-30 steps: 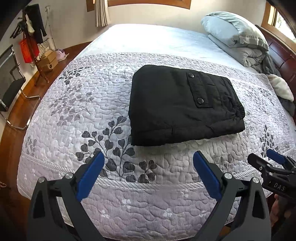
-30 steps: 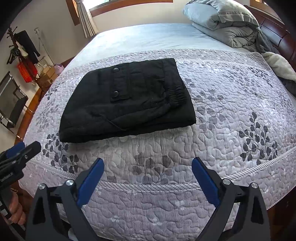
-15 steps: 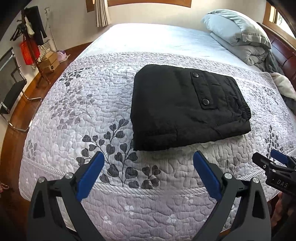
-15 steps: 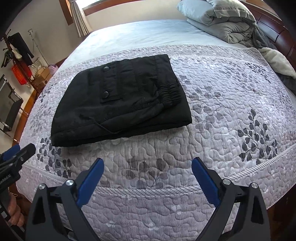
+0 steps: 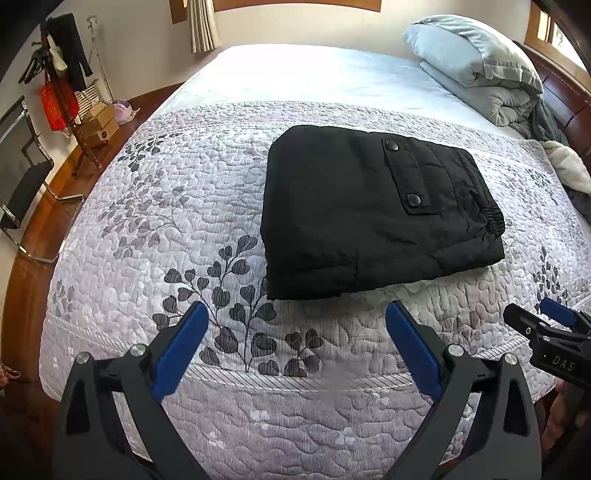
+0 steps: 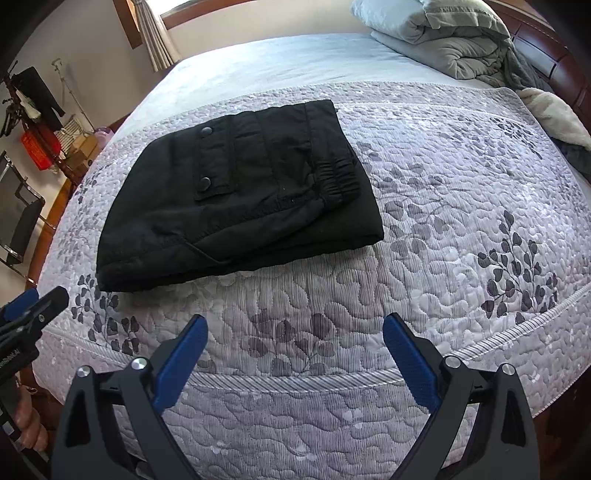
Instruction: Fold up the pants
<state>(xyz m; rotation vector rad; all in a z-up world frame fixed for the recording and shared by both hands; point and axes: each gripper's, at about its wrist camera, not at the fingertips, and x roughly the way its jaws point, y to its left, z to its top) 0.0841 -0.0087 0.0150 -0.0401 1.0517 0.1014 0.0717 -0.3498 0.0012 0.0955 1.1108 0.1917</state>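
Observation:
Black pants (image 5: 369, 214) (image 6: 240, 192) lie folded into a compact rectangle on the quilted floral bedspread (image 5: 166, 229) (image 6: 461, 206), a snap-button pocket flap and elastic waistband on top. My left gripper (image 5: 295, 325) hovers open over the bed's near edge, short of the pants, nothing between its blue pads. My right gripper (image 6: 293, 332) is open too, also back from the pants and holding nothing. Each gripper shows at the edge of the other's view: the right one (image 5: 543, 328), the left one (image 6: 33, 306).
Folded grey bedding and pillows (image 5: 476, 70) (image 6: 443, 33) are piled at the head of the bed by a wooden headboard (image 6: 554, 59). On the left floor stand a chair (image 5: 22, 177) and a clothes rack with boxes (image 5: 66, 85).
Both grippers have drawn back slightly from the bed, staying open. The folded pants have not moved.

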